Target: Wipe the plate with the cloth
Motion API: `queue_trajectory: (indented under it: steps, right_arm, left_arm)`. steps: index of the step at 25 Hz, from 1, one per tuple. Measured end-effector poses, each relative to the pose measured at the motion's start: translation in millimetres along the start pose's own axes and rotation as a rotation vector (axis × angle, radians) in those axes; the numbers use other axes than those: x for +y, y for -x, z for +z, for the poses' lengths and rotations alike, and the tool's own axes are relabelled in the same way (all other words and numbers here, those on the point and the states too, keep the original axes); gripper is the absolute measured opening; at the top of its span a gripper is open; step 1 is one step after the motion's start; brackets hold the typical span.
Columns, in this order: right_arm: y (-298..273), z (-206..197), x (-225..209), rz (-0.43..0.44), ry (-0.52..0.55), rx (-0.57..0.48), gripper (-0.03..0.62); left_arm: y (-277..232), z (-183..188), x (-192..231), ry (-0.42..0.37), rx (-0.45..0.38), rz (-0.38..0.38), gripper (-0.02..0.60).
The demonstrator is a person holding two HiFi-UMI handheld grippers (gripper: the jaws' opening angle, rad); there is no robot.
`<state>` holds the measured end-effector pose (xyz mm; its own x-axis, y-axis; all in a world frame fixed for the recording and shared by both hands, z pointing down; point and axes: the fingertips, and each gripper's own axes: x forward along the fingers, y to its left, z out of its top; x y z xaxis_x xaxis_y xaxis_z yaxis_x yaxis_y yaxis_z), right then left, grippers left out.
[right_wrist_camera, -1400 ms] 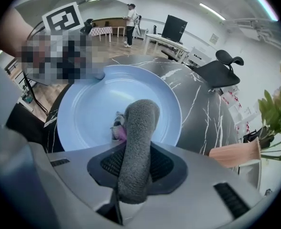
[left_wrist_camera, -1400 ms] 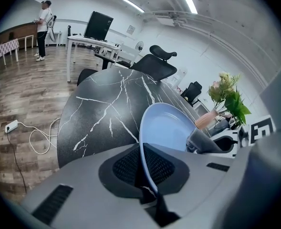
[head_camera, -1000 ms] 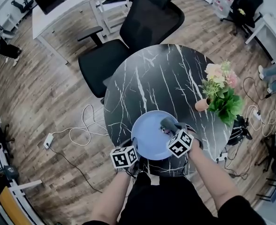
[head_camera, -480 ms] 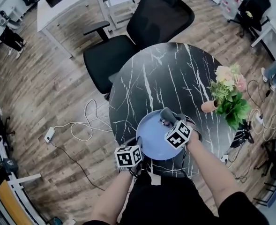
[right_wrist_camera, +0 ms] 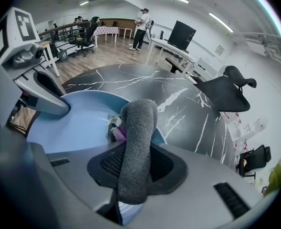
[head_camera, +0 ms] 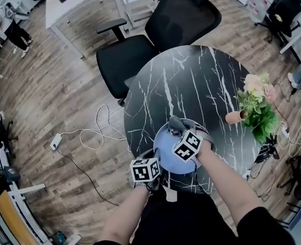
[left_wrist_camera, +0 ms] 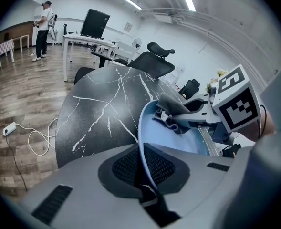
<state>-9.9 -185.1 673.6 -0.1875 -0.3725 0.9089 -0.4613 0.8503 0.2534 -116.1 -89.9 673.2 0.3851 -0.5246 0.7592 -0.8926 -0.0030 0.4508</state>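
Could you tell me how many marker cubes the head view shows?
2. One cube rides the left gripper at the blue plate's near rim; the other cube rides the right gripper over the plate. None seems hidden.

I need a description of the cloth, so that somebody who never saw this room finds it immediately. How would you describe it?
Find the round black table with white marble veins; near its edge closest to the person is a light blue round plate. At the plate's far rim, the right gripper pinches the grey fuzzy cloth, the only soft, folded thing there.
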Motion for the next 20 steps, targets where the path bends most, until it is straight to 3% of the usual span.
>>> queue_trajectory:
  steps: [12, 17, 20]
  right_arm:
    - [9, 31, 61, 0.097, 0.071, -0.104, 0.110]
    - [14, 27, 85, 0.175, 0.010, -0.140, 0.110]
    - [20, 24, 93, 0.229, -0.087, -0.154, 0.110]
  left_arm:
    - [1, 0, 1, 0.024, -0.015, 0.017, 0.039]
    - [0, 0, 1, 0.036, -0.027, 0.026, 0.038]
    - [1, 0, 2, 0.045, -0.031, 0.030, 0.038]
